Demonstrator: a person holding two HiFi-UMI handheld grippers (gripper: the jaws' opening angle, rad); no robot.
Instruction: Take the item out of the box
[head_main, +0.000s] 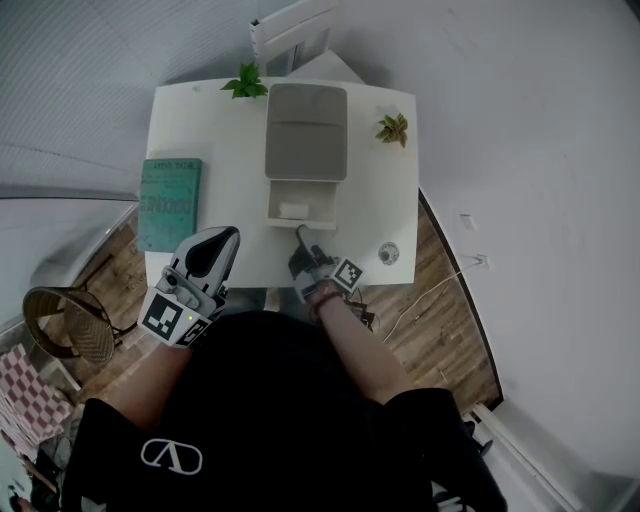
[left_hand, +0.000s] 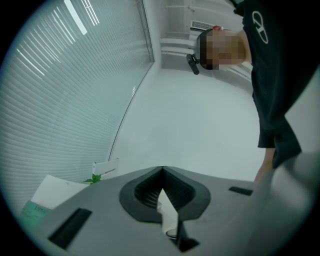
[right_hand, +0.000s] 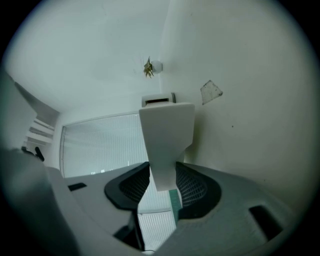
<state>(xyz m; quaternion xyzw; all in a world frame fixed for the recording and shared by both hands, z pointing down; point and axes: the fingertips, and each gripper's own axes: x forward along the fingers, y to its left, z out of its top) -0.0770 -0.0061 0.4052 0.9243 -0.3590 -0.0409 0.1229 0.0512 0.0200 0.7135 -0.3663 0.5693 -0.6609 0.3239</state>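
**Reach phase of the extraction.** The box (head_main: 306, 130) stands at upper centre of the head view on the white table (head_main: 385, 195), with its lid open behind and its tray facing the bottom of the frame. The white item (head_main: 293, 210) lies inside the tray, left of its middle, not yet touched. The right gripper (head_main: 299, 231) is poised just below the tray's near wall, its jaws a little apart and apparently gripping nothing. In its own view the pale box shows in the gap ahead of the pads, with window blinds visible beneath. The left gripper (head_main: 228, 237) hangs left of centre over the table's near edge, well apart from the box, its jaws pressed together and empty. The present gap looks narrow for the item, so the jaws probably need spreading wider before entry. They should clear the near wall from above, seat both pads squarely on opposite faces of the item, then lift straight up until free of the walls. The box looks light, so bracing it with the idle gripper may keep it from rising too.
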